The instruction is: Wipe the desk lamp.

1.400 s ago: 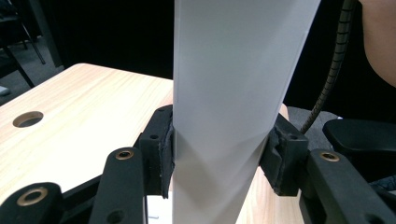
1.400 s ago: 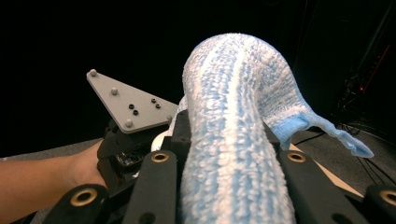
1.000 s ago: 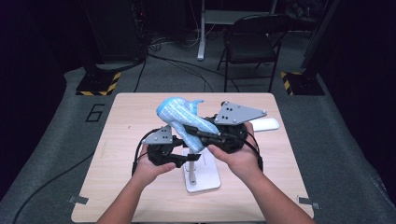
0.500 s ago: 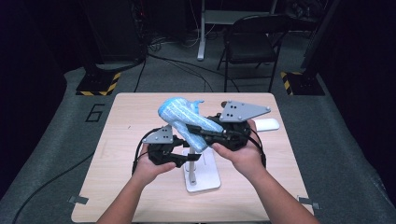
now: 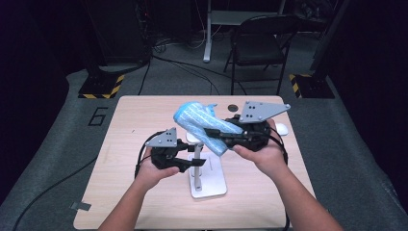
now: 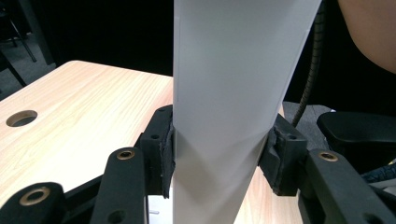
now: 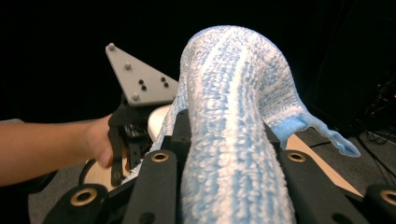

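Sock (image 5: 202, 126), fuzzy blue-and-white, sits clamped in my right gripper (image 5: 222, 138), held above the table (image 5: 144, 120) over the white stand (image 5: 198, 163); in the right gripper view the sock (image 7: 233, 140) bulges up between both jaws. My left gripper (image 5: 188, 163) is closed on the stand's upright post (image 6: 233, 93), pads (image 6: 166, 149) pressed against both faces. White flat base (image 5: 211, 185) lies under the post. Around: cable hole (image 5: 233, 107) in the tabletop and white object (image 5: 281, 128) behind my right hand. Folding chair (image 5: 262, 45) beyond the table.
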Tool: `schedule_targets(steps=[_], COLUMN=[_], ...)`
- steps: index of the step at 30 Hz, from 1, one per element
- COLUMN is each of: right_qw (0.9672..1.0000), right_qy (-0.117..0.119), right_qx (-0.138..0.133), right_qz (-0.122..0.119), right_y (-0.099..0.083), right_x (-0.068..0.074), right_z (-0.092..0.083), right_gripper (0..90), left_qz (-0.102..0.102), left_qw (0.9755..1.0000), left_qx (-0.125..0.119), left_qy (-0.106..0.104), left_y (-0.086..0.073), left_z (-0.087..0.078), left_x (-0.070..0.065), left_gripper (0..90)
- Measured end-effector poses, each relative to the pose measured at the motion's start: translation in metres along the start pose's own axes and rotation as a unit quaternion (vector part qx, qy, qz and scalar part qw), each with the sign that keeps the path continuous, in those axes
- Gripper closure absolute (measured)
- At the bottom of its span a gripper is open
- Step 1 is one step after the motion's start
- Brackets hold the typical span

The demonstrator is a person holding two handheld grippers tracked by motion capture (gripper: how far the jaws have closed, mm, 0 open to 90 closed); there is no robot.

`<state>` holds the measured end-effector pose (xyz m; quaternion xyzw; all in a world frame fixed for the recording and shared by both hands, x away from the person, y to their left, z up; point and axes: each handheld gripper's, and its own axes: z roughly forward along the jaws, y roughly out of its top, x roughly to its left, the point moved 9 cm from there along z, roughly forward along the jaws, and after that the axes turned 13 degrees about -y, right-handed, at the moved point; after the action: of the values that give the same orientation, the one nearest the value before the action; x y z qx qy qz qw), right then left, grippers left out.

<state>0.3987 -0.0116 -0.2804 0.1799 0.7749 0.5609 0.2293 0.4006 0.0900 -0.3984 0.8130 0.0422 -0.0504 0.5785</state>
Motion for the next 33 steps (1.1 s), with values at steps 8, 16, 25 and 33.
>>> schedule_targets(steps=[8,16,25,33], right_qw=[0.9998,0.9992,0.9999,0.9992], right_qy=[0.005,-0.021,0.000,0.028], right_qx=[0.018,0.021,0.010,0.007], right_qz=[0.003,0.027,-0.002,-0.026], right_y=[-0.017,-0.031,-0.009,0.011], right_x=[-0.028,-0.045,-0.010,0.018], right_z=[-0.021,-0.036,-0.011,0.016], right_gripper=[69.3,69.4,69.3,69.0], left_qz=[0.002,0.002,0.002,-0.002], left_qw=[0.9999,1.0000,1.0000,0.9999], left_qx=[0.000,0.001,-0.002,-0.009], left_qy=[-0.012,-0.008,-0.006,-0.005], left_y=[-0.001,-0.001,-0.001,-0.001], left_z=[-0.003,-0.002,-0.003,-0.002], left_x=[0.000,0.001,0.001,0.000], left_gripper=[51.6,51.6,51.5,51.6])
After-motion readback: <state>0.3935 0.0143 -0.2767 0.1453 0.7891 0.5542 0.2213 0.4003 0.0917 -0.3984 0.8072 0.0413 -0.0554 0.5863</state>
